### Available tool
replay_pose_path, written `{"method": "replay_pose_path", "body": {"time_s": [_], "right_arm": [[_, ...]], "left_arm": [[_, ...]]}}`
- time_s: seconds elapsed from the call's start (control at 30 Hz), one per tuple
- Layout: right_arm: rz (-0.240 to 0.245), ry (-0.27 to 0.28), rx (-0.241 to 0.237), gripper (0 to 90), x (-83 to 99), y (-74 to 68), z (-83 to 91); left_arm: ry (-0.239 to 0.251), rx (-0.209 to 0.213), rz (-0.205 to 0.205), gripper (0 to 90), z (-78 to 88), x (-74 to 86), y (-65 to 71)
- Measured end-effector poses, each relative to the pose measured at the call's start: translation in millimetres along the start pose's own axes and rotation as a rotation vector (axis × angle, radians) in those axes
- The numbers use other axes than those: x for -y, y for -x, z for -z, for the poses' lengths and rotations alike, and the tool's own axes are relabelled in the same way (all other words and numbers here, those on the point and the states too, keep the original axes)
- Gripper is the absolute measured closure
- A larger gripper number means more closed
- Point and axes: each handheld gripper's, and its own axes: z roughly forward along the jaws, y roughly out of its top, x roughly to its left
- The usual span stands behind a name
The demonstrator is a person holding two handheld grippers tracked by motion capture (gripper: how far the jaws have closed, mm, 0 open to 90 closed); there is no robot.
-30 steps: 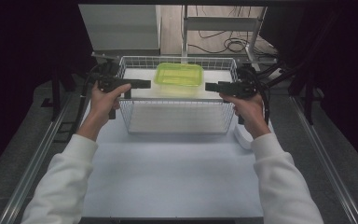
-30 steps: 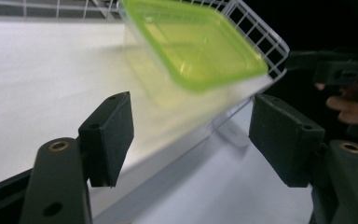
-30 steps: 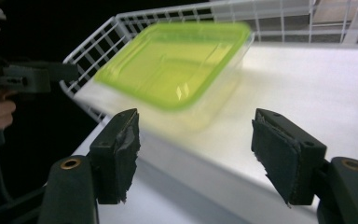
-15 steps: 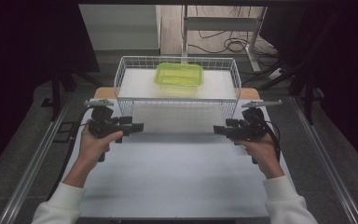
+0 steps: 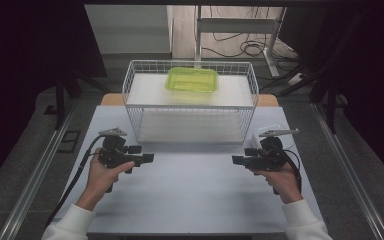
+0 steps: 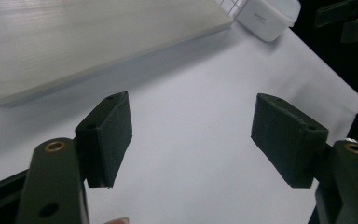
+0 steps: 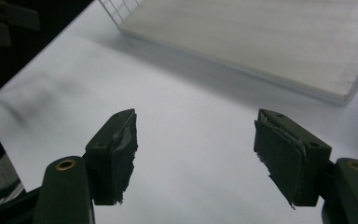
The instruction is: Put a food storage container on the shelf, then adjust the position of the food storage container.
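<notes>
A white wire basket (image 5: 190, 106) stands at the back of the table, with a lime-green lidded container (image 5: 192, 80) on its upper shelf. My left gripper (image 5: 149, 158) hovers low over the table in front of the basket's left corner, pointing right. Its jaws stand open with nothing between them (image 6: 193, 135). My right gripper (image 5: 236, 160) mirrors it at the basket's right front corner, pointing left, also open and empty (image 7: 196, 144). Both gripper views look across bare white tabletop toward the basket's pale lower board (image 6: 74, 42) (image 7: 270, 42).
A small white tub (image 5: 266, 134) (image 6: 268, 16) sits by the basket's right front corner, close behind my right gripper. The white table (image 5: 195, 195) stretches between the two hands. Metal rails run along both table sides, and cables lie on the floor beyond.
Both hands have come away from the basket's upper sides, moving down and toward the person to the table in front of it. The basket and green container stay put.
</notes>
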Motion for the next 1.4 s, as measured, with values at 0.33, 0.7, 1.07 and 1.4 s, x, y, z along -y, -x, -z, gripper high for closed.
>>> {"method": "replay_pose_path", "body": {"time_s": [0.33, 0.7, 1.07, 1.4], "right_arm": [[0.013, -0.039, 0.008, 29.7, 7.2, 0.5, -11.3], [0.02, -0.056, 0.021, 29.7, 9.4, 2.3, -11.3], [0.002, -0.091, 0.071, 30.7, 7.4, 17.5, -16.8], [-0.031, -0.133, 0.154, 38.7, -4.4, 56.3, 7.5]], "left_arm": [[-0.019, -0.028, 0.001, 28.6, -2.6, 6.4, -1.2], [-0.035, -0.036, 0.003, 28.5, -6.9, 7.7, -1.9], [-0.05, -0.051, 0.019, 27.4, -9.3, 11.7, -7.4], [-0.081, -0.056, 0.015, 26.5, -15.9, 13.6, -7.7]]}}
